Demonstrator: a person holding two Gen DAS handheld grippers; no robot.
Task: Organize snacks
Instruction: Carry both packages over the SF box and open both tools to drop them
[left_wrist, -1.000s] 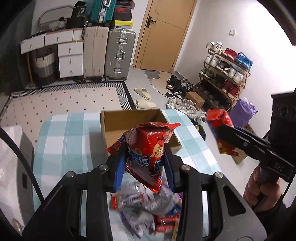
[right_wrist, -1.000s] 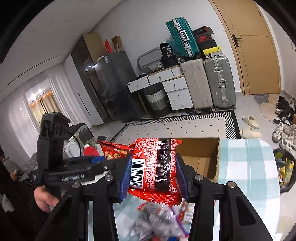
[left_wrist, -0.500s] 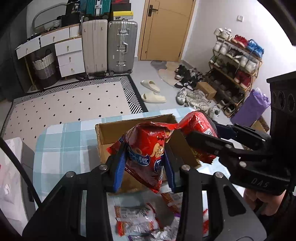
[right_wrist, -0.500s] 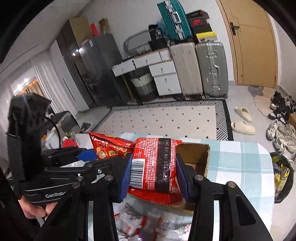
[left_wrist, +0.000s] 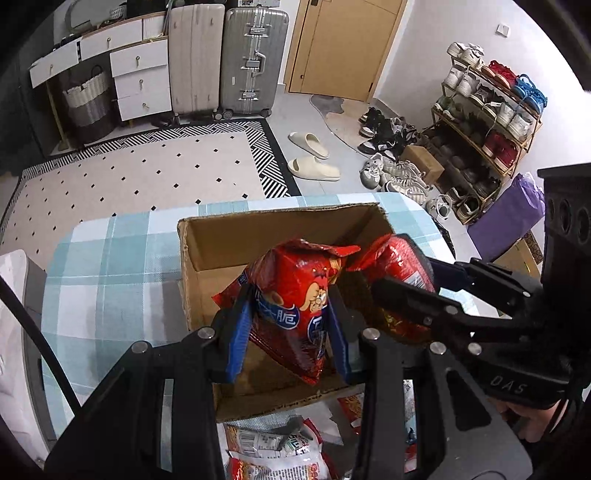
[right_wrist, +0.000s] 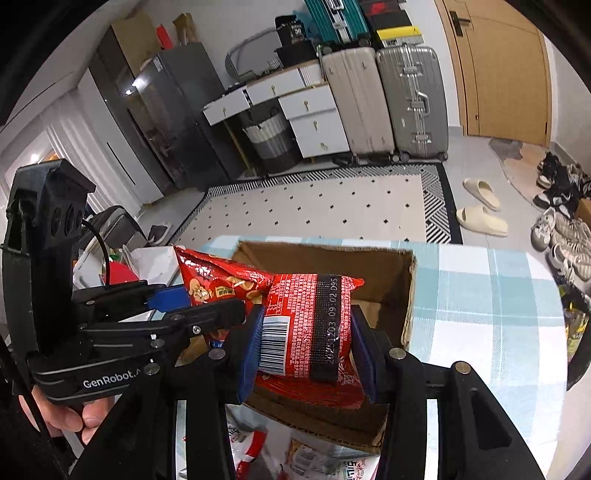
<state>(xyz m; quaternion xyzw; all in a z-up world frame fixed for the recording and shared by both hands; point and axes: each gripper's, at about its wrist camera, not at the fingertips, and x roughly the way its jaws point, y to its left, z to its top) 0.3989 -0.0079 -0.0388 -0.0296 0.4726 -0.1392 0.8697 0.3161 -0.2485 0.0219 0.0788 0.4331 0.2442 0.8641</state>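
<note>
I hold one red snack bag in each gripper, and both bags hang over the open cardboard box. The left gripper has its blue fingers clenched on the sides of a red bag with a cartoon face; the bag stands upright, its lower tip inside the box opening. The right gripper grasps the second red bag, with the barcode and the printed date turned to my camera. The two bags are just beside each other, the second one nearer the right wall of the box. The box sits on the table with a blue checked cloth, close to its far edge. More snack packets lie on the table at the near side of the box.
</note>
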